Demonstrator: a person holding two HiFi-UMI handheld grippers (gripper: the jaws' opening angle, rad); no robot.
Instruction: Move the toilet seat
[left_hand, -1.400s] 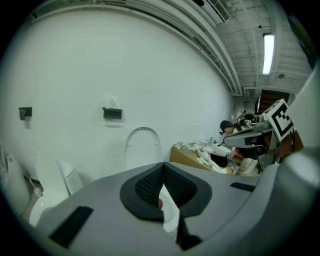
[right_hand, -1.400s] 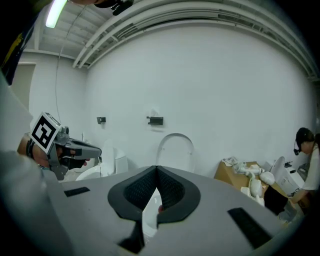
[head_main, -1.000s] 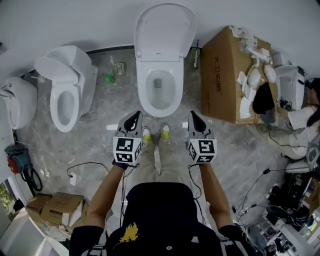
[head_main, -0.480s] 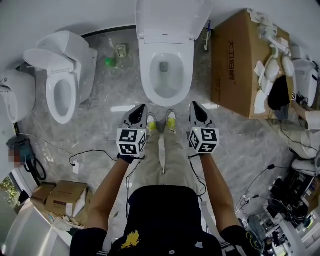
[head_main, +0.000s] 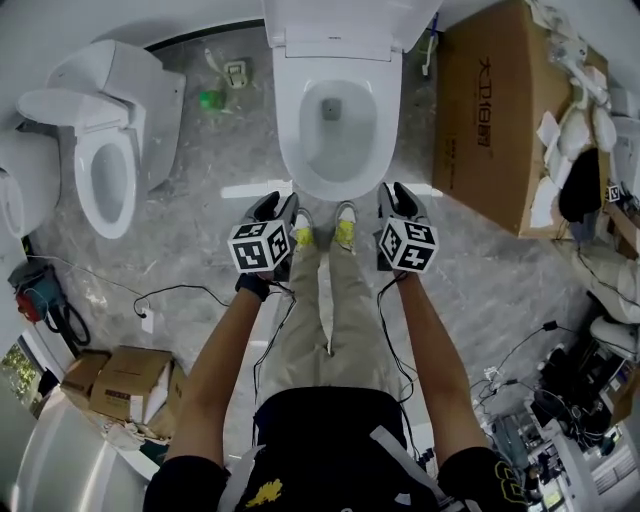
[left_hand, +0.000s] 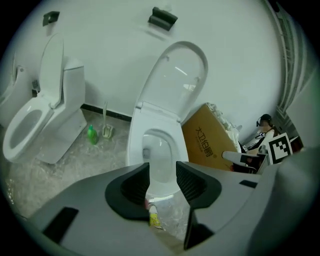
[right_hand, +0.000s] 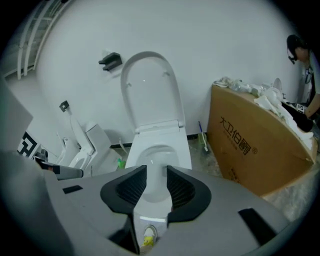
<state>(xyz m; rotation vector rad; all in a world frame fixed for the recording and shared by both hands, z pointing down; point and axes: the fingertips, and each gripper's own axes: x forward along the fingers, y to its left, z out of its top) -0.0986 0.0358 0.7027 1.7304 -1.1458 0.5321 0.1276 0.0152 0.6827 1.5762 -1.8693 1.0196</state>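
Observation:
The white toilet (head_main: 337, 120) stands straight ahead of me, its seat and lid (head_main: 340, 25) raised upright against the wall. The bowl (left_hand: 160, 155) is uncovered below the raised lid (left_hand: 177, 80). My left gripper (head_main: 274, 207) hovers just short of the bowl's front rim on the left. My right gripper (head_main: 398, 197) hovers at the same height on the right. Both sets of jaws are opening, with nothing between them. The bowl (right_hand: 157, 155) and the lid (right_hand: 150, 90) show through the gap of the right gripper (right_hand: 156, 182). The left gripper (left_hand: 162, 175) touches nothing.
A second toilet (head_main: 100, 150) stands to the left, with a green bottle (head_main: 208, 100) between the two. A large cardboard box (head_main: 495, 110) heaped with white parts flanks the toilet on the right. Cables and small boxes (head_main: 120, 385) lie on the floor behind me.
I have stepped closer to the toilet, and both grippers have moved forward to the bowl's front rim. Both jaws have gone from shut to parted.

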